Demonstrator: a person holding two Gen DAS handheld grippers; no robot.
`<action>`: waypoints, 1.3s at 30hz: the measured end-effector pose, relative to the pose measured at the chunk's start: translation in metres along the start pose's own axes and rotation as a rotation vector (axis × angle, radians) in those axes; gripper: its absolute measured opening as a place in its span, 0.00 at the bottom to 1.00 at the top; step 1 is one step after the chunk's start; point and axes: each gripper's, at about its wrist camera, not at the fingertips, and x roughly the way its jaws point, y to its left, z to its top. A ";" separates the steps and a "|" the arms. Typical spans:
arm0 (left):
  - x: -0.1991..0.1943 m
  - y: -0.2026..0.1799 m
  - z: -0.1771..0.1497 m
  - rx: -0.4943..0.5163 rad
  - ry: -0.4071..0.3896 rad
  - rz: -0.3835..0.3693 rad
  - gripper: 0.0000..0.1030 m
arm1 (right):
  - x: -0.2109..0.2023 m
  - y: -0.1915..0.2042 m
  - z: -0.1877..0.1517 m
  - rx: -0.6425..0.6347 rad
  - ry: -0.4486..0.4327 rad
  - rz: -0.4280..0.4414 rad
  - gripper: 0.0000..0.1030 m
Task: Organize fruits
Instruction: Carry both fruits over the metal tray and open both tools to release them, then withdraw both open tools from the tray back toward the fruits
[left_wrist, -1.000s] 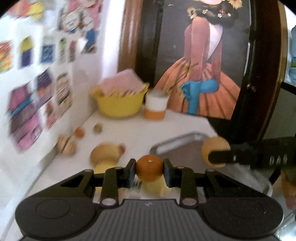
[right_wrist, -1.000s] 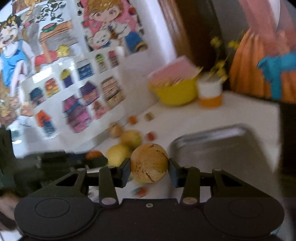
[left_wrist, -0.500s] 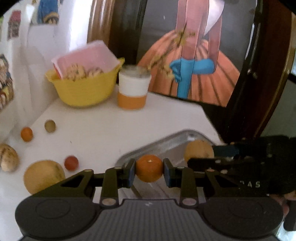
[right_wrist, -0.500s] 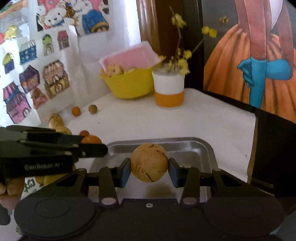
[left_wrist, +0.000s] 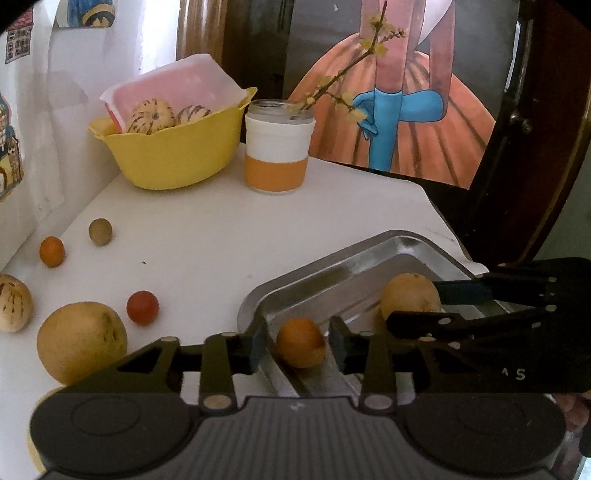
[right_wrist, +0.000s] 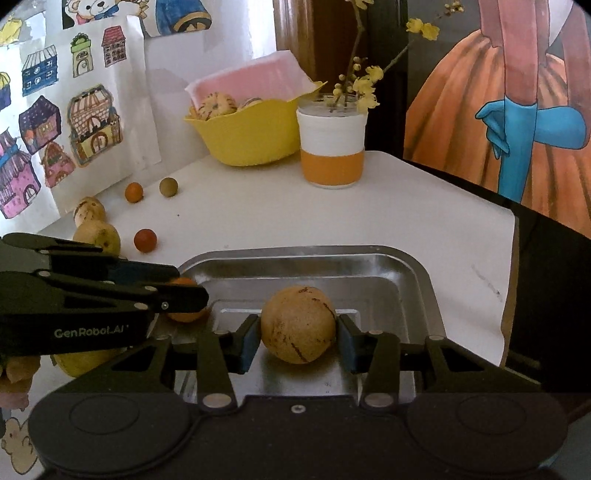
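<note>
1. Over the metal tray (right_wrist: 413, 280) at the table's (left_wrist: 229, 229) near right corner, both tools worked side by side.
2. The left tool (left_wrist: 297, 345) had its jaws spread, a gap on each side of the orange (left_wrist: 301, 342), which seemed to rest on the tray floor near its left wall.
3. The right tool (right_wrist: 298, 334) held its jaws close against the tan fruit (right_wrist: 298, 324), low in the tray; whether the pads pinched it or stood just clear I could not tell.
4. On the table left of the tray lay a large yellow fruit (left_wrist: 81, 341), a red ball (left_wrist: 142, 307), a striped fruit (left_wrist: 13, 302), a small orange ball (left_wrist: 52, 251) and an olive ball (left_wrist: 100, 231), all apart.
5. At the back stood a yellow bowl (left_wrist: 173, 155) holding striped fruits, and beside it a white-and-orange jar (left_wrist: 277, 147) with a twig.
</note>
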 end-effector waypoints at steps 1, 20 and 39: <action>-0.001 0.000 0.000 -0.002 -0.006 0.002 0.51 | -0.003 0.001 -0.001 -0.008 -0.011 -0.008 0.50; -0.152 0.011 -0.036 -0.105 -0.304 0.015 0.99 | -0.166 0.049 -0.035 0.015 -0.305 -0.100 0.99; -0.241 0.037 -0.137 -0.044 -0.092 0.046 0.99 | -0.231 0.136 -0.115 0.010 -0.002 -0.053 0.99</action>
